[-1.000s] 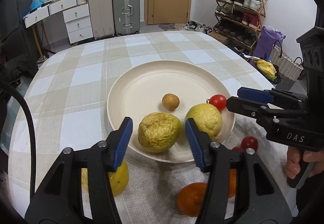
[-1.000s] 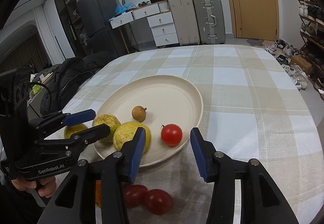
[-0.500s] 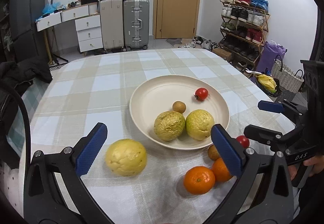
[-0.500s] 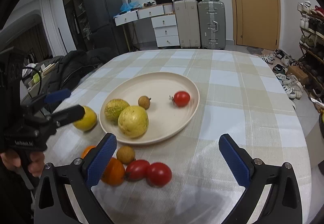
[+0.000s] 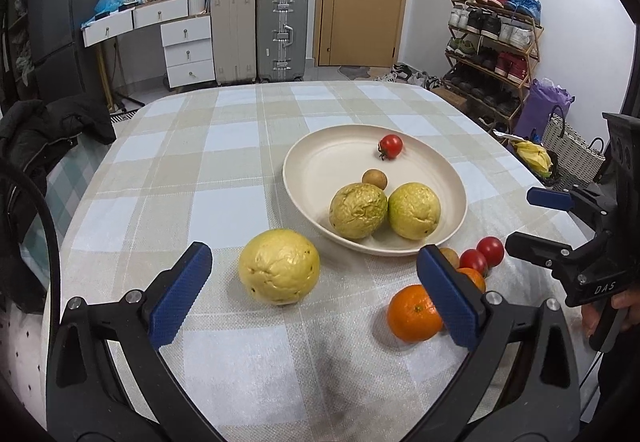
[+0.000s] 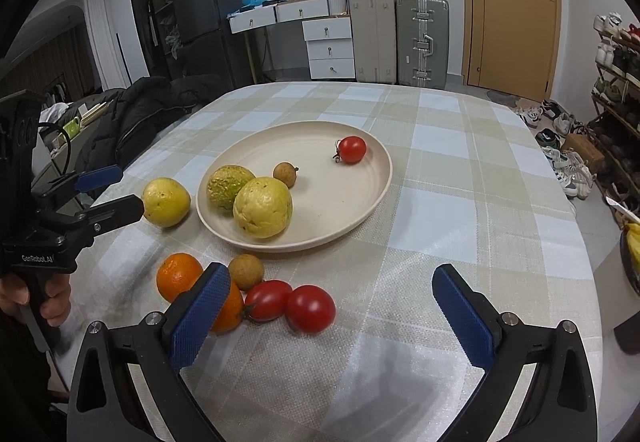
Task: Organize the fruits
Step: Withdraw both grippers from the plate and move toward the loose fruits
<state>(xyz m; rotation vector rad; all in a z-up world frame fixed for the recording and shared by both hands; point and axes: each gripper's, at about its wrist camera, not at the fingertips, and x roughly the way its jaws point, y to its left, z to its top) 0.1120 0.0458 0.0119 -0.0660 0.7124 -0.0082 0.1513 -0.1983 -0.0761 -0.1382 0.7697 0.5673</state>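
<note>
Fruits (image 5: 357, 211) round, no clear long axis; both hand-held grippers (image 5: 316, 290) wide apart, empty.

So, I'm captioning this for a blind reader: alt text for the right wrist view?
The open right gripper hovers over a checked tablecloth above two tomatoes, two oranges and a small brown fruit. Beyond, a cream plate holds four fruits.

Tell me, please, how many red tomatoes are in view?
3: one tomato on the plate near the plate's far rim, and two tomatoes on the tablecloth, touching, beside the oranges.
</note>
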